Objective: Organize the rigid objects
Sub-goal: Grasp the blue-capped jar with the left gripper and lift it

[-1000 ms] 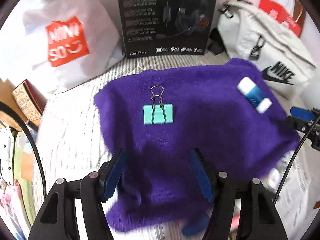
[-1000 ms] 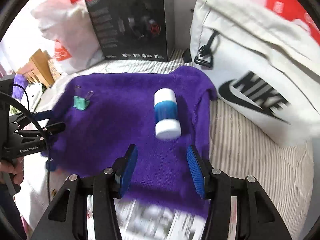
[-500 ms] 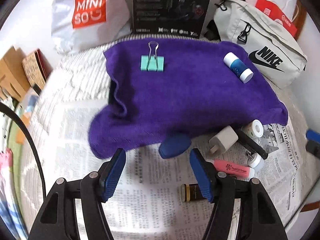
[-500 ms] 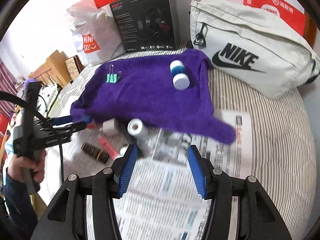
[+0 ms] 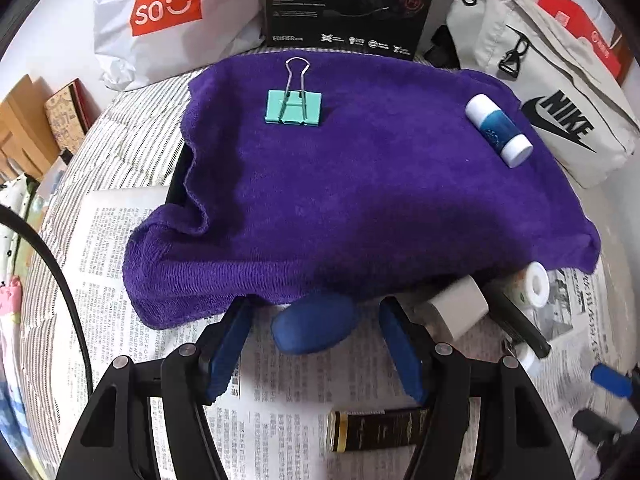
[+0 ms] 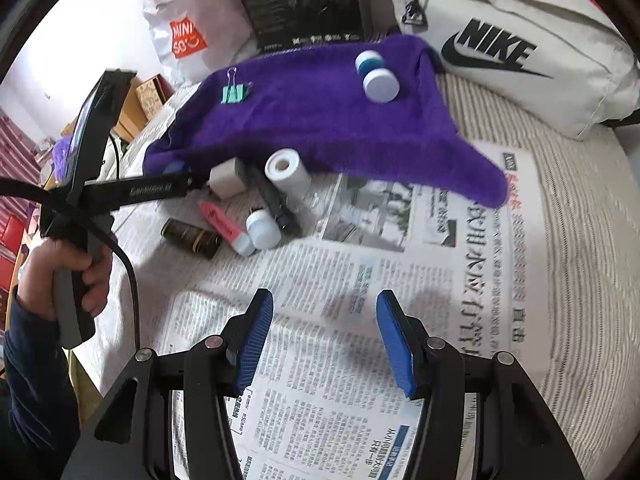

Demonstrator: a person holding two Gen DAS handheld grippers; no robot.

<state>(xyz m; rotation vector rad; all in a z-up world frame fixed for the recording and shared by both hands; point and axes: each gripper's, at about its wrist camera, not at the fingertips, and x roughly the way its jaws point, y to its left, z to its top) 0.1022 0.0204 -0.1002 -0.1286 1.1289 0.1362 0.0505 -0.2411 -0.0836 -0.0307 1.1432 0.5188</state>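
On the striped bed (image 6: 568,184), a spread newspaper (image 6: 360,280) carries a small pile of loose things, and a purple fleece towel (image 5: 380,184) is draped over a low dark box behind them.

The left gripper (image 5: 314,344) stands with its jaws half apart, and a blue oval object (image 5: 314,326) with a rubbery look lies between the pads at the towel's near hem, not pinched; a gap shows on both sides. The right gripper (image 6: 325,344) is likewise half open and empty, hovering over bare newsprint near the bed's front edge.

Two things already lie on the towel: a mint green binder clip with wire handles (image 5: 294,106) towards the far left corner, and a blue and white capped plastic tube (image 5: 498,130) towards the far right.

The rest waits on the paper: a white wall charger cube (image 5: 456,314), a white tape roll (image 5: 534,284), a pink highlighter (image 6: 224,228), a small dark brown glass bottle (image 5: 376,430), a small white-capped jar (image 6: 262,228) and a black stick-shaped tool (image 6: 276,204).

The likely next pick is the blue oval. Its rounded sides could squirt out of a half-centred squeeze, and the towel hem touching it may get caught in the pads, dragging the cloth and rolling the tube off. The charger just beside the right pad could also be knocked.
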